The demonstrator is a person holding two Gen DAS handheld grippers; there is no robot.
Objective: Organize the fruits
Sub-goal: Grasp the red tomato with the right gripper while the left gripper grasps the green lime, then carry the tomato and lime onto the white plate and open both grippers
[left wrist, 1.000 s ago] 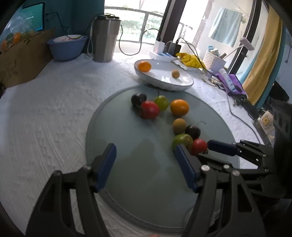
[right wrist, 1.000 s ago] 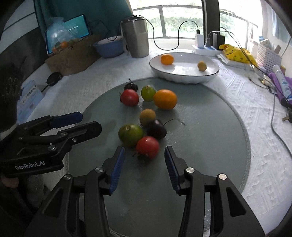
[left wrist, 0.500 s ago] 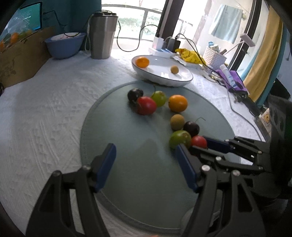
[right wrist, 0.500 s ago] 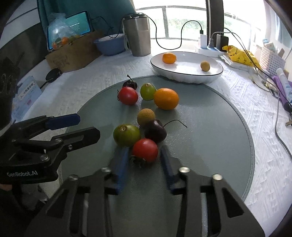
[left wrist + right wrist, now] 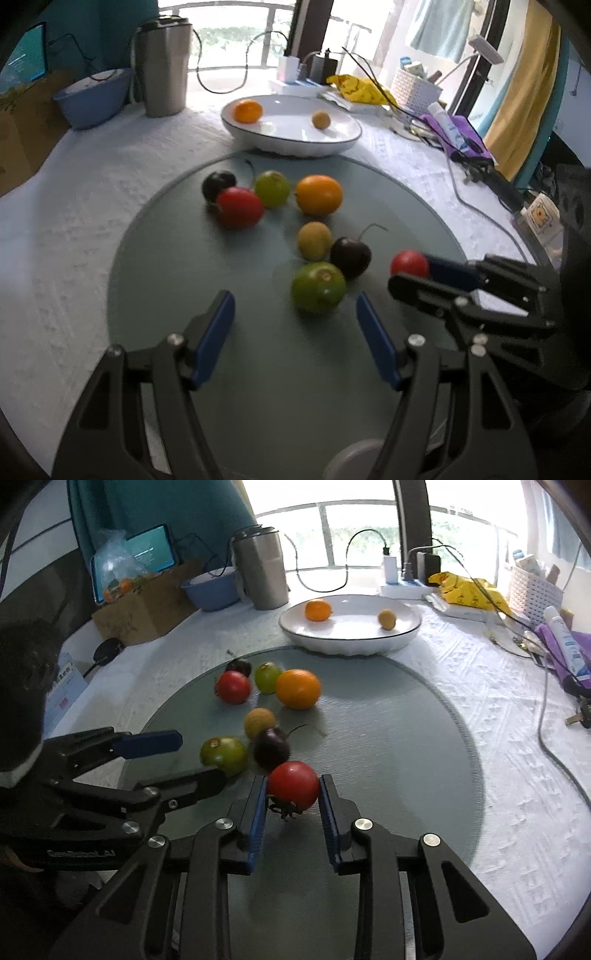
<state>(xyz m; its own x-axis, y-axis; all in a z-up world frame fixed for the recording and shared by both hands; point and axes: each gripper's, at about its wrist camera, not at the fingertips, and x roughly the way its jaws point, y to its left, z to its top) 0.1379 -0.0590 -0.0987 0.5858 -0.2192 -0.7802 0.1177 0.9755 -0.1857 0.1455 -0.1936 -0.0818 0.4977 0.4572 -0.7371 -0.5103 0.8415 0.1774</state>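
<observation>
Task partly done, judging by the layout. The white plate at 12 o'clock holds 2 fruits: an orange and a small tan fruit. The right gripper has its fingers narrowed onto a red tomato, which appears lifted just clear of the round mat. The left gripper, fingers spread wide and holding nothing, hovers over the mat with a green fruit just beyond its tips. 6 more fruits remain on the mat: that green fruit, a dark cherry, and a tan fruit near centre; another tomato, a green fruit and a large orange toward 11 o'clock, with a 2nd dark fruit behind them, making 7 left besides the held one.
</observation>
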